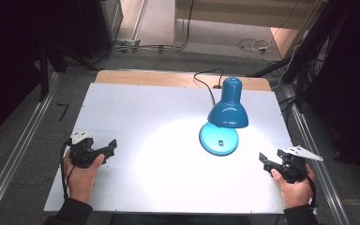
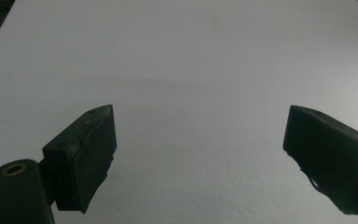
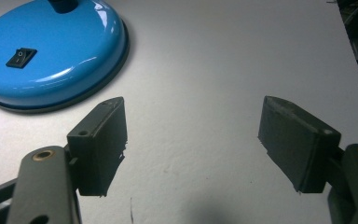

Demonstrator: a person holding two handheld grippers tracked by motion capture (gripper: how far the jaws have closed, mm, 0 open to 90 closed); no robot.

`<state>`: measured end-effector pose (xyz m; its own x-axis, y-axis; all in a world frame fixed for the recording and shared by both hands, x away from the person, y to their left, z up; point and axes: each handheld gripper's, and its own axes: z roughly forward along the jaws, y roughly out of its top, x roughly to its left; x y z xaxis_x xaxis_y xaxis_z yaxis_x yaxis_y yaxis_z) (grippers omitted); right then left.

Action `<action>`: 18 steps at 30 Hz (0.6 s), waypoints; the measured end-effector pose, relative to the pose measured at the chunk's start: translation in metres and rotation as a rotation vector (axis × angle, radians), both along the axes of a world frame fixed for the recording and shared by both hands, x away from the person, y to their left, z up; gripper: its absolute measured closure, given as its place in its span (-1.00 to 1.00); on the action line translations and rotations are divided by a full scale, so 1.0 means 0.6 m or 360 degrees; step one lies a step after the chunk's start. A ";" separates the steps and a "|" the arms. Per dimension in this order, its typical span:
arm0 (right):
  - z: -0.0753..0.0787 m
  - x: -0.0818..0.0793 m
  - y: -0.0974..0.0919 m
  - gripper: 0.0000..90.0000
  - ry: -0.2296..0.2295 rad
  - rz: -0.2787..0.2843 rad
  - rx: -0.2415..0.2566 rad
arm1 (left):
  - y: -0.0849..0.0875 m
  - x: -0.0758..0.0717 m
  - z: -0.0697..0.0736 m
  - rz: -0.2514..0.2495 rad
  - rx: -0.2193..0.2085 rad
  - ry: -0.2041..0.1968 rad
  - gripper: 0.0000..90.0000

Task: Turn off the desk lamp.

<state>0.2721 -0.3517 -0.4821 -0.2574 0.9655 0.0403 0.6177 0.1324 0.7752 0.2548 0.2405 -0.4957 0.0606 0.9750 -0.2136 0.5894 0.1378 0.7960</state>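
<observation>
A blue desk lamp stands right of the middle of the white table, its shade bent down over its round base and casting light on the tabletop. A black rocker switch sits on the base. My right gripper rests near the table's right edge, in front of the base and to its right, open with nothing between its jaws. My left gripper is held near the table's left edge, open over bare tabletop.
The lamp's black cord runs off the far edge over a wooden strip. Metal rails flank the table on both sides. Cables lie on the floor beyond.
</observation>
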 end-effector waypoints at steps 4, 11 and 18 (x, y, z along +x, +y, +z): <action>0.007 0.001 0.012 -0.52 -0.0006 0.0039 0.0003 | 0.000 -0.001 0.001 -0.0005 0.0000 -0.0002 -0.77; 0.009 0.004 0.025 -0.47 0.0003 0.0086 -0.0003 | 0.000 -0.001 0.001 0.0001 -0.0006 -0.0004 -0.77; 0.009 0.008 0.040 -0.47 0.0004 0.0118 0.0002 | 0.000 -0.001 0.001 -0.0003 -0.0005 -0.0006 -0.77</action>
<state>0.2767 -0.3275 -0.4765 -0.3284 0.9436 0.0420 0.6080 0.1772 0.7739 0.2542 0.2405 -0.4950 0.0635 0.9742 -0.2165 0.5868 0.1390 0.7977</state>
